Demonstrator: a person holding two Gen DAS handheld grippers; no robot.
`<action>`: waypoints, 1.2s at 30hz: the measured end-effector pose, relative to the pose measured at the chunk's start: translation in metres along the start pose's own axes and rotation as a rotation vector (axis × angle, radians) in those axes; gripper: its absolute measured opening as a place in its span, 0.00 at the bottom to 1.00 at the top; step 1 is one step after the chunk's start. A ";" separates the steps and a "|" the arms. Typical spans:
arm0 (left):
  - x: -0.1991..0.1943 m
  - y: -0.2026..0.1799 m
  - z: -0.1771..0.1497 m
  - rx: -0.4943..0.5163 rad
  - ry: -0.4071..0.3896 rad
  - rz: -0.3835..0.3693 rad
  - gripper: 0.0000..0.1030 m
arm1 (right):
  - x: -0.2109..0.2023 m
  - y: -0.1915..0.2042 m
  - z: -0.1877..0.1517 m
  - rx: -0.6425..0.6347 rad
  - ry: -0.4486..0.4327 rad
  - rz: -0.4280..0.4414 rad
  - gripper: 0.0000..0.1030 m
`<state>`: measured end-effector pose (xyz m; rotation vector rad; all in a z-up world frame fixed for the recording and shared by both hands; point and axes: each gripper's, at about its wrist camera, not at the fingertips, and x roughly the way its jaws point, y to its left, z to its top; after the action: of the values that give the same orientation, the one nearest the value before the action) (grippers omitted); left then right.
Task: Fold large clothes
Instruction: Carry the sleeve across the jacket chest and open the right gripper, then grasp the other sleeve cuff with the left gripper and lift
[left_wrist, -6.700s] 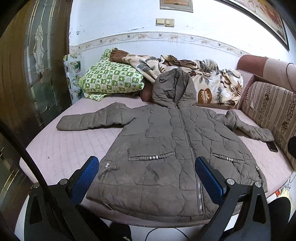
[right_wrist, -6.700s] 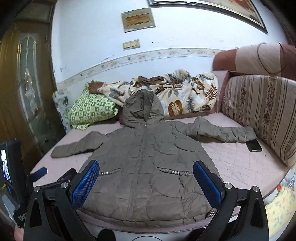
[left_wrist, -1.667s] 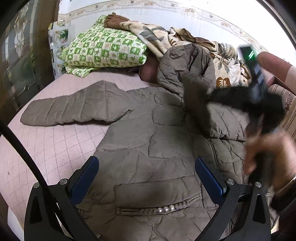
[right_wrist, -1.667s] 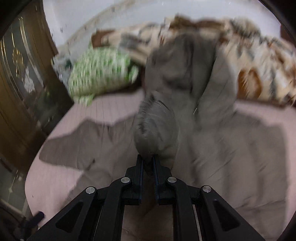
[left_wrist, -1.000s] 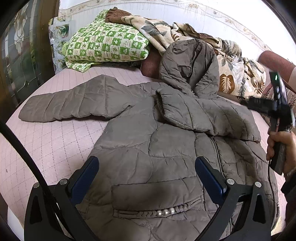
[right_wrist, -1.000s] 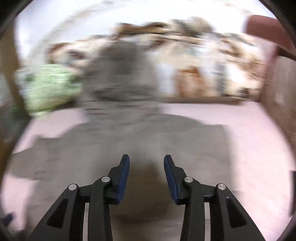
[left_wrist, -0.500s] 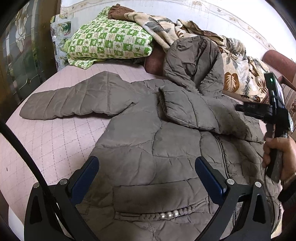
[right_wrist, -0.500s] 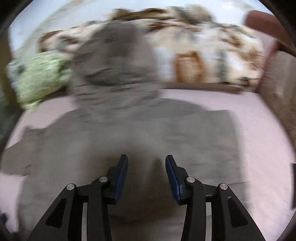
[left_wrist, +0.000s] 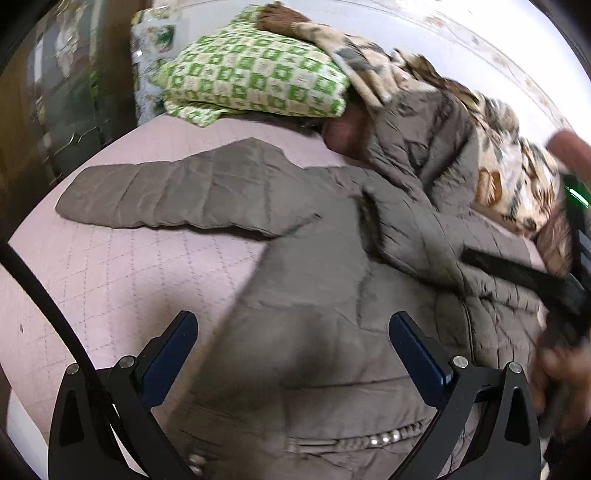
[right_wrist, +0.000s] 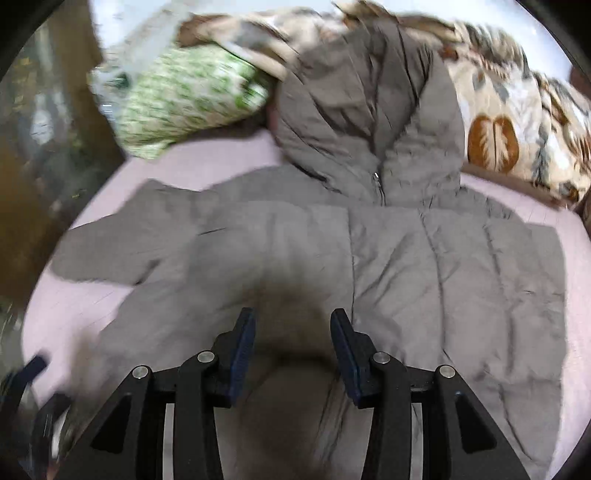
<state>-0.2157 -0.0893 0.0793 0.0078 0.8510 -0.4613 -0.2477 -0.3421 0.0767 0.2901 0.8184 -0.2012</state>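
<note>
A grey-brown quilted hooded jacket (left_wrist: 314, 280) lies front up on the pink bed (left_wrist: 110, 266). Its right sleeve (left_wrist: 417, 236) is folded across the chest. Its left sleeve (left_wrist: 166, 192) still stretches out flat to the left. The hood (right_wrist: 365, 96) rests against the bedding at the back. My left gripper (left_wrist: 293, 343) is open and empty above the jacket's lower left front. My right gripper (right_wrist: 292, 343) is open and empty over the jacket's middle (right_wrist: 369, 266); it also shows, blurred, at the right edge of the left wrist view (left_wrist: 535, 280).
A green checked pillow (left_wrist: 258, 74) and a leaf-print blanket (left_wrist: 509, 173) lie along the back wall. A dark wooden door (left_wrist: 55, 92) stands at the left. The pink quilted bed cover shows left of the jacket.
My left gripper has shifted right and nearer the jacket. My right gripper has let go of the folded sleeve, opened, and pulled back over the jacket's middle.
</note>
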 end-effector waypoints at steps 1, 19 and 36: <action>-0.001 0.006 0.003 -0.019 0.000 -0.004 1.00 | -0.016 0.002 -0.008 -0.018 -0.013 0.008 0.48; 0.041 0.322 0.048 -0.905 -0.060 -0.102 0.74 | -0.087 0.001 -0.100 -0.045 -0.070 0.161 0.53; 0.119 0.355 0.081 -0.901 -0.182 -0.053 0.14 | -0.066 -0.001 -0.090 0.017 -0.066 0.180 0.53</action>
<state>0.0504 0.1689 -0.0150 -0.8747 0.8190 -0.0933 -0.3543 -0.3088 0.0671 0.3690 0.7215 -0.0488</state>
